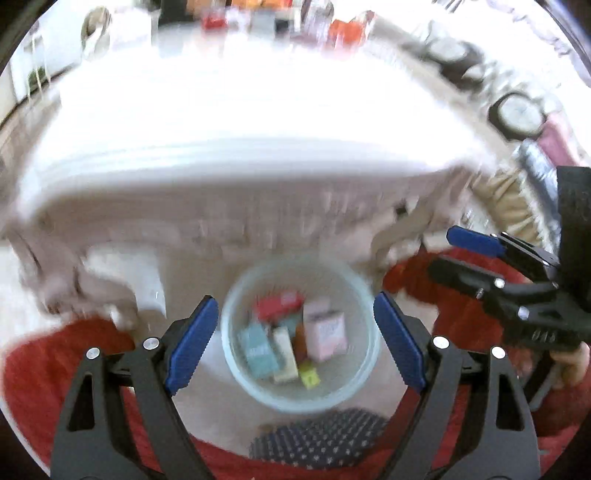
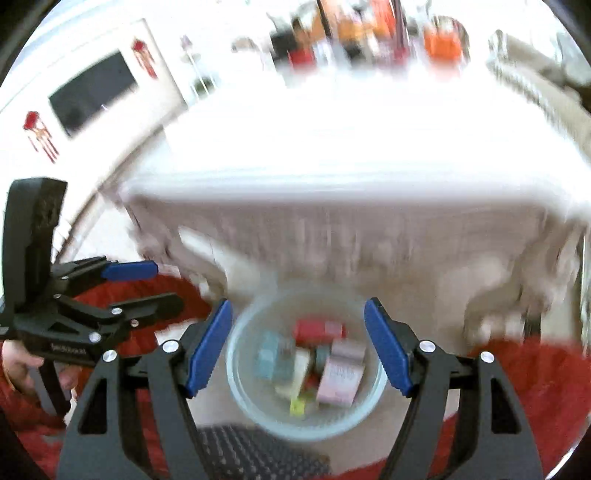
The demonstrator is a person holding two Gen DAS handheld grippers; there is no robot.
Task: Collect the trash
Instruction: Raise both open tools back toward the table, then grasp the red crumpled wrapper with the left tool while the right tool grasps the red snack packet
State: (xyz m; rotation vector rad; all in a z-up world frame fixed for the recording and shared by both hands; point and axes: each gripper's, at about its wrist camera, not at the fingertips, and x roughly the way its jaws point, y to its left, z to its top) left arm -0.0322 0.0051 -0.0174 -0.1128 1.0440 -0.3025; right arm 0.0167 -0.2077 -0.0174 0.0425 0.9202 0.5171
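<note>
Below both my tongs, left (image 1: 295, 339) and right (image 2: 298, 350), gaping empty, the bin (image 1: 236, 354) lies at six o'clock, equally near.

Everything is smeared by motion blur: the small boxes (image 1: 295, 336) in the clear bin (image 1: 236, 373) show only as colour patches, their print unreadable. The far clutter (image 2: 369, 33) beyond the white table (image 2: 351, 140) cannot be made out. The dotted dark mat (image 1: 317, 439) is cut off by the picture's lower edge.
</note>
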